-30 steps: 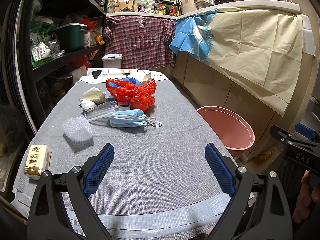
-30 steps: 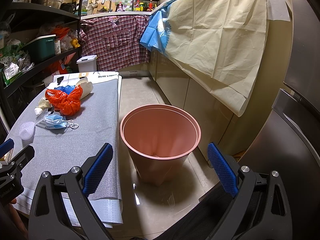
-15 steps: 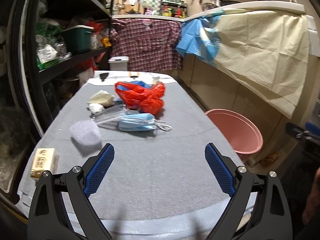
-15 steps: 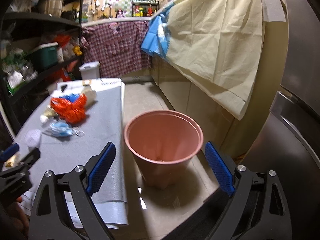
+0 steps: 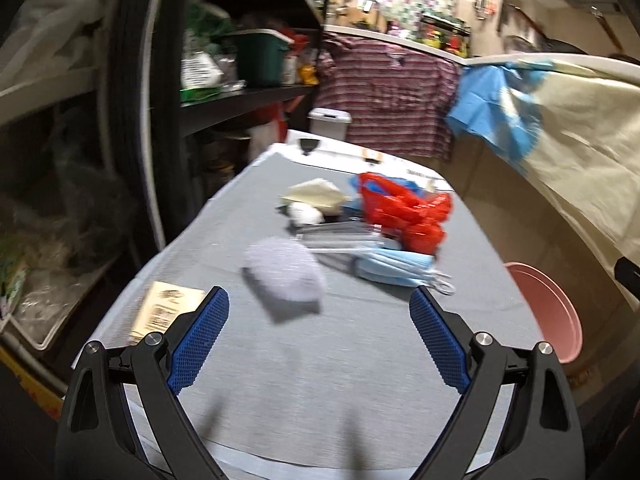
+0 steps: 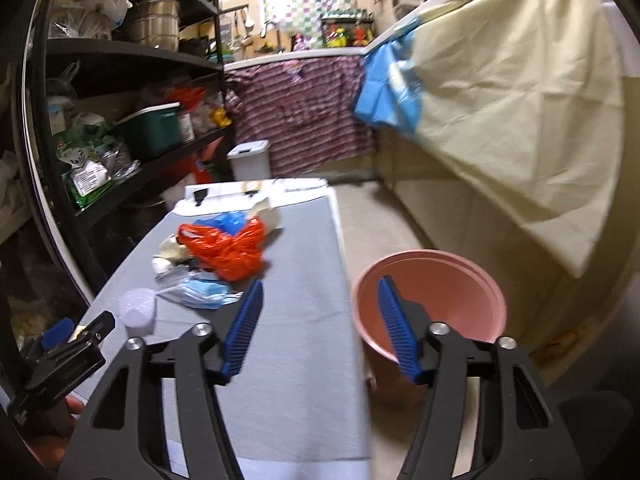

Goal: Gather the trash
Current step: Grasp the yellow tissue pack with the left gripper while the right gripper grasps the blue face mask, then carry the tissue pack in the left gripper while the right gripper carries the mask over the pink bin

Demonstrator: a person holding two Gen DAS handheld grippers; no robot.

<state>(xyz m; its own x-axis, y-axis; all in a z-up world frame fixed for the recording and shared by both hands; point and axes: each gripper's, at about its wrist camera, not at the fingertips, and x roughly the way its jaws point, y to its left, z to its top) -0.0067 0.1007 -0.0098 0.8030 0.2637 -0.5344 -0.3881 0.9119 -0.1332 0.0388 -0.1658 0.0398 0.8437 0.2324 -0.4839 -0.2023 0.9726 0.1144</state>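
Trash lies on the grey table (image 5: 304,380): a red plastic bag (image 5: 408,212), blue face masks (image 5: 396,266), a white bubble-wrap wad (image 5: 284,272), clear plastic wrap (image 5: 340,236), a beige crumpled paper (image 5: 314,196) and a tissue pack (image 5: 164,312). My left gripper (image 5: 318,320) is open and empty above the near table, just short of the wad. My right gripper (image 6: 320,320) is open and empty over the table's right edge, beside the pink bin (image 6: 432,296). The red bag (image 6: 228,248) and masks (image 6: 204,294) also show in the right wrist view.
The pink bin (image 5: 548,312) stands on the floor right of the table. Black shelving (image 6: 120,128) full of goods runs along the left. A small white lidded bin (image 6: 250,158) stands beyond the table. Cloth-draped counters (image 6: 500,112) line the right.
The left gripper has swung left and forward toward the bubble-wrap wad. The right gripper has swung left from the bin toward the table, and its jaws have narrowed but stay open.
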